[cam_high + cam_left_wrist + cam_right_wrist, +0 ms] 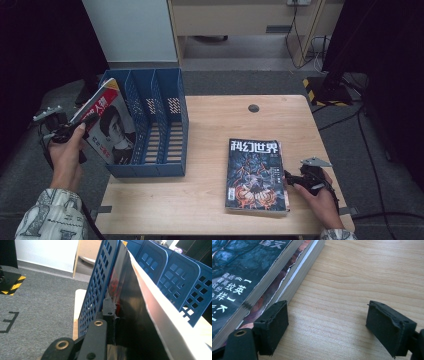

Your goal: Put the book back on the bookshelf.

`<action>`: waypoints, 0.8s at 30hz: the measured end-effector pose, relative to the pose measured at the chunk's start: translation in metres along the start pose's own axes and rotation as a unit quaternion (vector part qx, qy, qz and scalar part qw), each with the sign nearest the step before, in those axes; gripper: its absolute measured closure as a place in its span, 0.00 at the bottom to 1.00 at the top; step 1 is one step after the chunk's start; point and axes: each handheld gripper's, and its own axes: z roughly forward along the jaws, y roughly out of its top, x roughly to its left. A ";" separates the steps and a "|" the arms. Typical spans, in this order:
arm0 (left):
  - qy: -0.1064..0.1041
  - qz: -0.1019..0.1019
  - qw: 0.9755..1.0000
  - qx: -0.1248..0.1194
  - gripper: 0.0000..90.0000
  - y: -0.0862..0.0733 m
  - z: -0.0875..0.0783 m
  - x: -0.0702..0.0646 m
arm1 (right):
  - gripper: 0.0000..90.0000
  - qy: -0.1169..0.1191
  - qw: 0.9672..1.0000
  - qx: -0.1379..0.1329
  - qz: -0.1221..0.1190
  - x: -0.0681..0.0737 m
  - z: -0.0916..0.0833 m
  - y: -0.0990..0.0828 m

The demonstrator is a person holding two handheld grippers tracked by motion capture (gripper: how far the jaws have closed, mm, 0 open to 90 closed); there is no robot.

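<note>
The left gripper [75,131] is clamped on a red-and-white magazine [107,125], which leans tilted in the leftmost of the 3 slots of the blue file rack [172,130]; I'd say the filing step is in hand. Next it needs lowering until it rests, then release. The right gripper [292,178], jaws apart, waits just beside the stacked magazines [255,175] lying flat on the table [210,125].

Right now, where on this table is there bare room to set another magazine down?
Bare wood lies between the blue file rack and the magazine stack, and behind that stack up to the table's hole. It is crowded by the rack's left slot, where the left gripper grips a magazine.
</note>
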 end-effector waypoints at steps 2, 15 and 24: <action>0.000 0.000 1.000 0.001 0.91 0.000 0.000 0.000 | 0.20 -0.001 1.000 -0.001 0.000 0.000 0.000 0.000; 0.012 0.040 0.999 0.029 0.86 0.019 -0.004 -0.010 | 0.20 0.000 1.000 -0.001 0.000 0.000 0.000 0.000; 0.019 0.044 0.998 0.044 0.80 0.033 0.001 -0.017 | 0.20 0.000 1.000 0.000 0.000 0.000 0.000 0.000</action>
